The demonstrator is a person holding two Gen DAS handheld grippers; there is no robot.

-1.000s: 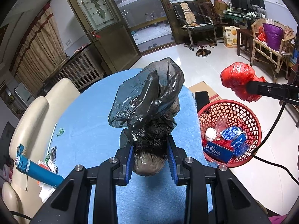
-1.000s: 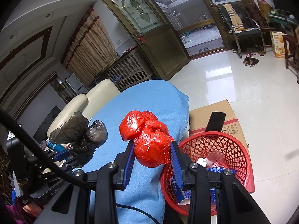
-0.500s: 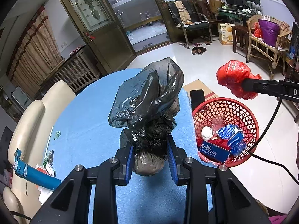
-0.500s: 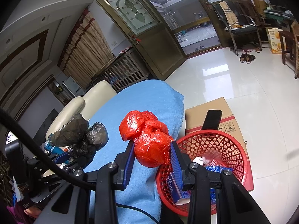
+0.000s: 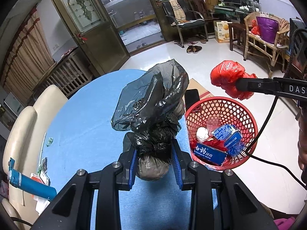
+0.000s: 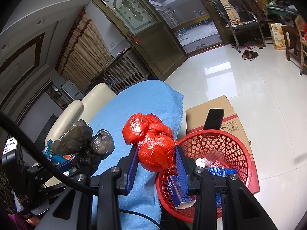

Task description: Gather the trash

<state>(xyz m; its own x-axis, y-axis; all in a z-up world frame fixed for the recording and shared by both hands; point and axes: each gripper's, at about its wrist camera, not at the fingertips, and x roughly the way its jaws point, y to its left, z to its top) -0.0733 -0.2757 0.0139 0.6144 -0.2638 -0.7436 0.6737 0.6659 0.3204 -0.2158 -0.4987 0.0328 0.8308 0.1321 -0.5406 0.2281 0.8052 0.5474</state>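
Observation:
My left gripper point(image 5: 154, 158) is shut on a knotted black trash bag point(image 5: 153, 103) and holds it above the blue tablecloth point(image 5: 86, 118). My right gripper point(image 6: 156, 160) is shut on a knotted red trash bag point(image 6: 151, 141), held in the air at the table's edge, beside and above the red mesh basket point(image 6: 236, 147). In the left wrist view the red bag point(image 5: 228, 76) hangs above the far rim of the basket point(image 5: 249, 115). The basket stands on the floor and holds blue packages and wrappers. The black bag also shows in the right wrist view point(image 6: 90, 143).
A cardboard box point(image 6: 226, 111) with a black phone point(image 6: 214, 118) on it lies behind the basket. A blue tube point(image 5: 28, 184) and small scraps lie at the table's left edge, by cream chairs point(image 5: 21, 118). White tiled floor lies to the right.
The basket shows further left in the left wrist view and further right in the right wrist view. The red bag has shifted slightly left above its rim. Both grips are unchanged.

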